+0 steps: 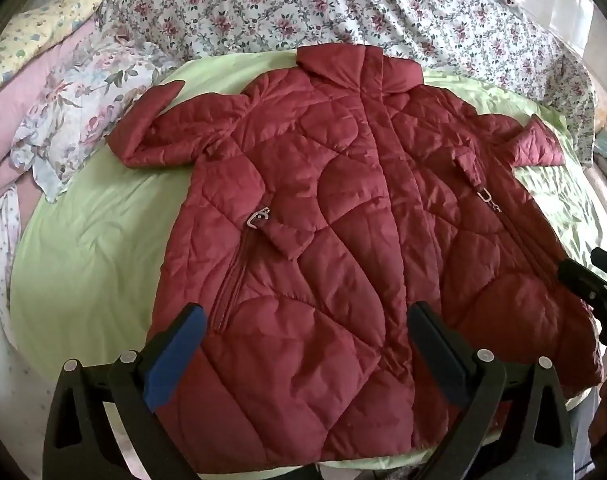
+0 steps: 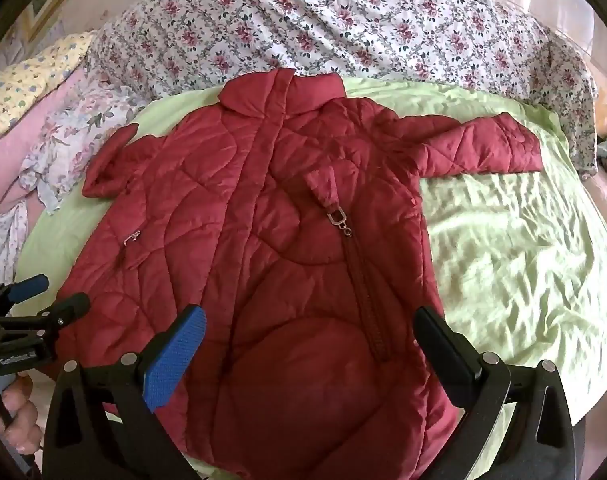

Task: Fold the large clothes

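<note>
Jacket: I see the red quilted jacket [image 1: 323, 216] spread flat, front up, on the green sheet [image 1: 91, 240].
Left gripper [image 1: 303, 344]: spread above hem.
Right gripper [image 2: 311, 344]: spread above hem.

This is a bedroom in a home. A bed [image 2: 523, 264] carries a wrinkled pale green sheet, a flowered quilt [image 2: 343, 28] lies bunched behind it, and pillows [image 1: 35, 36] pile at the left. What may be a picture frame [image 2: 51, 4] shows at the blurred corner.
</note>
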A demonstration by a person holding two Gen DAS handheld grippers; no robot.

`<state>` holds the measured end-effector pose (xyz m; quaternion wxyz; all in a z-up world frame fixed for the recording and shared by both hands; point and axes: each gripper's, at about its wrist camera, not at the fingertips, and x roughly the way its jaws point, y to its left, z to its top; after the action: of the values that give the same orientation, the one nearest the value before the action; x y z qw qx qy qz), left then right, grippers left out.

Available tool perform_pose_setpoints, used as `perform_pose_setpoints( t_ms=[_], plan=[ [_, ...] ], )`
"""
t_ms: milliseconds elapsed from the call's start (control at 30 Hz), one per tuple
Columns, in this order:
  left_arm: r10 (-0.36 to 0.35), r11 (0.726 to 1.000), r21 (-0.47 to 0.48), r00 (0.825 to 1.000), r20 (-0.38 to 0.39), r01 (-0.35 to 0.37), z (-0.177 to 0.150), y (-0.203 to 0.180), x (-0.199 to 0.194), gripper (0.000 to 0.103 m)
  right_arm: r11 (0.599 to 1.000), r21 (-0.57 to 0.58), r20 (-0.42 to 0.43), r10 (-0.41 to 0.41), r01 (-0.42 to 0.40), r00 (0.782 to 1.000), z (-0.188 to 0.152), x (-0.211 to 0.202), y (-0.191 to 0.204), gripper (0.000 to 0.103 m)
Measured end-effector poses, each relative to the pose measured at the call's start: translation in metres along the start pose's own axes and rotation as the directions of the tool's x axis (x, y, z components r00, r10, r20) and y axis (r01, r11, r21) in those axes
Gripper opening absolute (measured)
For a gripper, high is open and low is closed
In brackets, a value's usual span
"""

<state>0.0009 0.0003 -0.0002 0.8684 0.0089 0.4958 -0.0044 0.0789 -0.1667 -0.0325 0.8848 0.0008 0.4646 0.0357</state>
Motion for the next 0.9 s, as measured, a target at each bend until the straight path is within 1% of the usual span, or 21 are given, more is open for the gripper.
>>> perform_pose_setpoints(
  t_ms=[67, 267, 333, 367, 600, 900],
  plan=[
    [-0.003, 1.000, -0.002, 1.000, 0.000, 0.003, -0.002, -0.001, 0.001, 0.101, 1.000, -0.001, 0.001, -0.001, 0.001, 1.000, 0.002, 0.003, -0.002, 0.103],
    [-0.002, 1.000, 0.002, 1.000, 0.002, 0.002, 0.000, 0.001, 0.004, 0.101, 1.000, 0.001, 0.004, 0.010, -0.010, 1.000, 0.003, -0.005, 0.005, 0.103],
    [0.000, 1.000, 0.004, 1.000, 0.003, 0.000, 0.001, 0.000, 0.005, 0.101, 1.000, 0.004, 0.005, 0.003, -0.003, 1.000, 0.003, 0.000, 0.002, 0.103],
    [-0.001, 1.000, 0.002, 1.000, 0.001, 0.001, -0.002, 0.005, 0.005, 0.101, 1.000, 0.004, 0.005, 0.004, -0.004, 1.000, 0.003, -0.001, 0.002, 0.103],
    [0.003, 1.000, 0.004, 1.000, 0.003, -0.003, -0.002, 0.007, 0.010, 0.101, 1.000, 0.008, 0.003, 0.008, -0.008, 1.000, 0.004, -0.002, 0.004, 0.103],
    [0.014, 1.000, -0.003, 1.000, 0.005, -0.014, 0.006, 0.002, 0.008, 0.101, 0.999, -0.021, 0.011, -0.024, 0.024, 1.000, 0.005, 0.000, 0.004, 0.103]
  ],
)
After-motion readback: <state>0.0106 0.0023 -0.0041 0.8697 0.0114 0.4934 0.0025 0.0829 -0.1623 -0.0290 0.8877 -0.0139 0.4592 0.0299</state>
